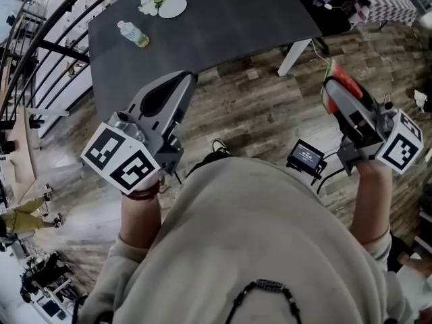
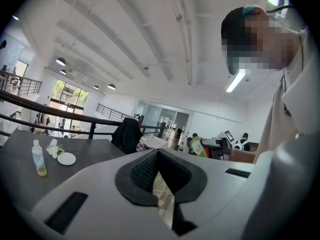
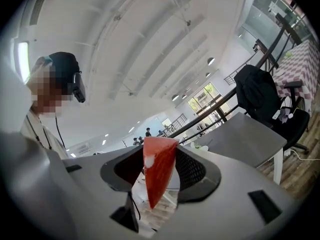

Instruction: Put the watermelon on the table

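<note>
A wedge of watermelon (image 1: pixel 343 79), red with a green rind, is clamped in my right gripper (image 1: pixel 334 85) at the right of the head view, over the wooden floor. In the right gripper view the red slice (image 3: pixel 159 169) stands upright between the black pads (image 3: pixel 192 170), which press on both its sides. My left gripper (image 1: pixel 186 79) hangs at the near edge of the dark table (image 1: pixel 229 25), its tips together and nothing in them. Its own view shows the black pads (image 2: pixel 142 174) meeting at the tip, with the table (image 2: pixel 85 156) lying off to the left.
On the table's far left stand a drink bottle (image 1: pixel 133 34), a white plate (image 1: pixel 172 7) and white flowers (image 1: pixel 149 3). A small screen on a stand (image 1: pixel 307 157) sits on the floor between my arms. A chair draped with a black jacket (image 3: pixel 260 96) stands beside the table. Railings (image 1: pixel 40 46) run along the left.
</note>
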